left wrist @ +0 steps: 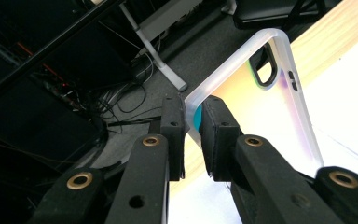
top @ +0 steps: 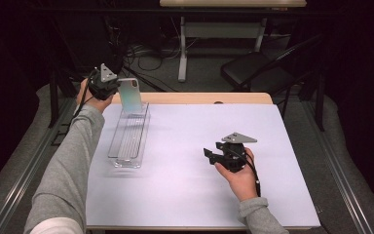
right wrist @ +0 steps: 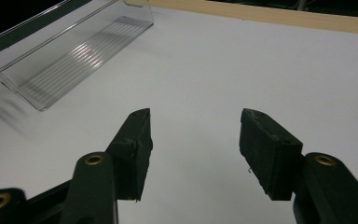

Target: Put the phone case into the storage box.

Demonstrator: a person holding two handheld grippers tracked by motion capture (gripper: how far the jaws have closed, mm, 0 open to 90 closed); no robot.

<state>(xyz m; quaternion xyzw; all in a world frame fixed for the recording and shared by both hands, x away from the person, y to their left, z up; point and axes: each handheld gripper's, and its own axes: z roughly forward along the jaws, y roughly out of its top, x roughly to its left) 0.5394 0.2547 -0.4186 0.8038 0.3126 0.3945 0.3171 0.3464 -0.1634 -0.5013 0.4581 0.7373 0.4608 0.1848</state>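
Nearest the camera in the high view: grey sleeves entering from the bottom edge, over a table (top: 185,195) laid with a pale sheet.

Right of centre, low over the sheet: right gripper (top: 213,155), held in a bare hand, jaws apart with nothing between them, pointed leftward across the table. Seen along its own jaws in the right gripper view (right wrist: 195,135): bare sheet below the pads, wide gap between the two black fingers.

Further left, well apart from that gripper: clear bin (top: 129,139), long and narrow, lying lengthwise front to back on the sheet, ribbed floor catching the light. Same bin at upper left in the right gripper view (right wrist: 65,51).

At the bin's far end, by the table's back left corner: left gripper (top: 117,87), raised above the table, jaws clamped on a phone case (top: 130,96). Case upright, iridescent back facing the camera, lower edge down within the far end of the bin; contact with the bin's floor not clear. In the left gripper view, pads (left wrist: 193,135) pinching one thin edge near a corner of the case (left wrist: 261,107), camera cutout toward the far end, pale frame around a rainbow sheen.

Beyond the table's wooden far edge: dark floor with cables, white legs of another desk, black folding chair (top: 258,68) at right.
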